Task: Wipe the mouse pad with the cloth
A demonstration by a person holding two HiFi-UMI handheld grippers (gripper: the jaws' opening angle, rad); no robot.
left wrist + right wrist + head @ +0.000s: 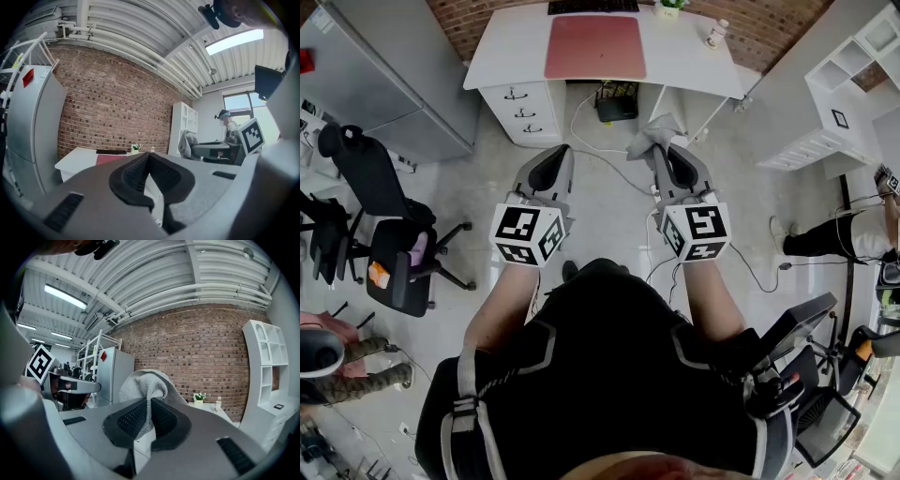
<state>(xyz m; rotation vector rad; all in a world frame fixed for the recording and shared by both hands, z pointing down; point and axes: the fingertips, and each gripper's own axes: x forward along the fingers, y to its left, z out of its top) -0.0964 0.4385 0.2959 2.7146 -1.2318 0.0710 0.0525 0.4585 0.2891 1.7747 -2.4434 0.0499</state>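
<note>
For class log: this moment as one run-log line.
right gripper: shut on cloth | left gripper: shut, empty | mouse pad: on desk, untouched

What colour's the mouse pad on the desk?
The mouse pad is dusty red, plain with no pattern. It shows best in the head view.

No words, brands or numbers being made out anywhere, only black-and-white square marker patterns being carried on the cubes of the left gripper (563, 150) and right gripper (663, 153), red label (103, 356) on the refrigerator (116, 378) being left unreadable.
</note>
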